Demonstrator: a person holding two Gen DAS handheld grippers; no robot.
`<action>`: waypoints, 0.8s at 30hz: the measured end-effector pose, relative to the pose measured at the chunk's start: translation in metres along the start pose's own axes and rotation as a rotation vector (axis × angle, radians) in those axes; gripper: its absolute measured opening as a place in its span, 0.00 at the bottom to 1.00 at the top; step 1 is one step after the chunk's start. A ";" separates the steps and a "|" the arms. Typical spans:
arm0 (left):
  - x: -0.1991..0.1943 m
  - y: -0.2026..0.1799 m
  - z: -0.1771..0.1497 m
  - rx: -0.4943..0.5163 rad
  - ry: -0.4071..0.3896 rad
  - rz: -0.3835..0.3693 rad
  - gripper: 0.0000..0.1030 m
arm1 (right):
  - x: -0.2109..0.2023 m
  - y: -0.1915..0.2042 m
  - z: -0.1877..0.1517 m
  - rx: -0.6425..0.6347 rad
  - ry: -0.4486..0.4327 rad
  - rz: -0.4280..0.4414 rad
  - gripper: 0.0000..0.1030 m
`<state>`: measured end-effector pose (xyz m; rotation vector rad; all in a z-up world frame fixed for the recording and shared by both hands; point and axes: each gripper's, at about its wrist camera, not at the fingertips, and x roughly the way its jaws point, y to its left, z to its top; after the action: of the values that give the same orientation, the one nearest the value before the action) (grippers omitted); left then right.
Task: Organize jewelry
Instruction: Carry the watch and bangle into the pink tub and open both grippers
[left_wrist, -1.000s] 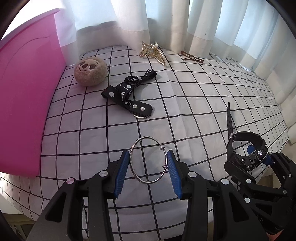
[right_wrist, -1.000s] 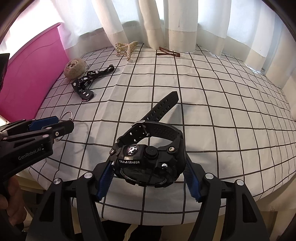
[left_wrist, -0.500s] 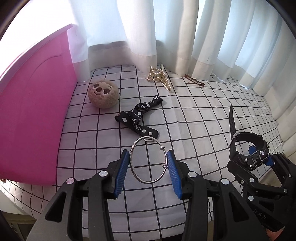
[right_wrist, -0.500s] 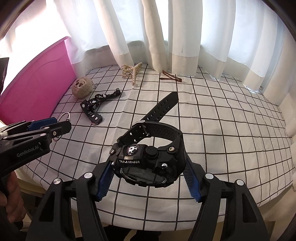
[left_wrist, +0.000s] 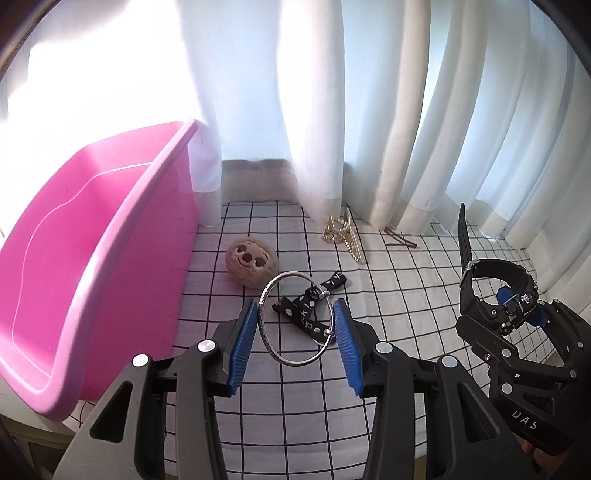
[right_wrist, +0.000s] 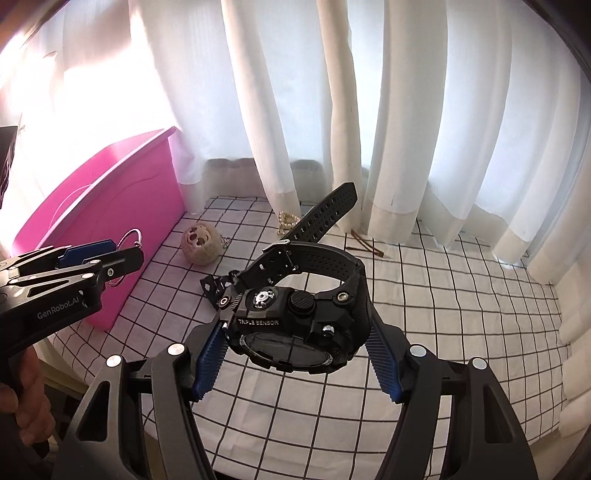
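Left tool (left_wrist: 295, 330): clamping the ring (left_wrist: 294, 318) between its blue pads, holding it above the desk (left_wrist: 388, 295).
Right tool (right_wrist: 295, 354): gripping the watch (right_wrist: 301, 314), strap pointing ahead.
Bin (left_wrist: 92, 266): sitting left of the left tool.
Ribbon (left_wrist: 308, 314): lying ahead, below the ring.

Left claw (left_wrist: 295, 332) grips a thin silver ring bangle (left_wrist: 295, 318) between blue pads; right claw (right_wrist: 295, 354) clamps a chunky black digital watch (right_wrist: 299, 314), both raised.
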<state>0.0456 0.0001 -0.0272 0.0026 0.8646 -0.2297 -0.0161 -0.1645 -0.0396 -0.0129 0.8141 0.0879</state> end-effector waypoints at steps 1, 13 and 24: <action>-0.005 0.003 0.005 -0.006 -0.017 0.005 0.40 | -0.002 0.003 0.006 -0.011 -0.014 0.006 0.64; -0.062 0.062 0.049 -0.101 -0.165 0.122 0.40 | -0.018 0.066 0.083 -0.157 -0.150 0.131 0.64; -0.088 0.149 0.054 -0.247 -0.183 0.285 0.40 | -0.007 0.155 0.132 -0.288 -0.187 0.294 0.64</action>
<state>0.0608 0.1575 0.0605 -0.1235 0.6959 0.1438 0.0619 -0.0046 0.0590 -0.1547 0.6069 0.4774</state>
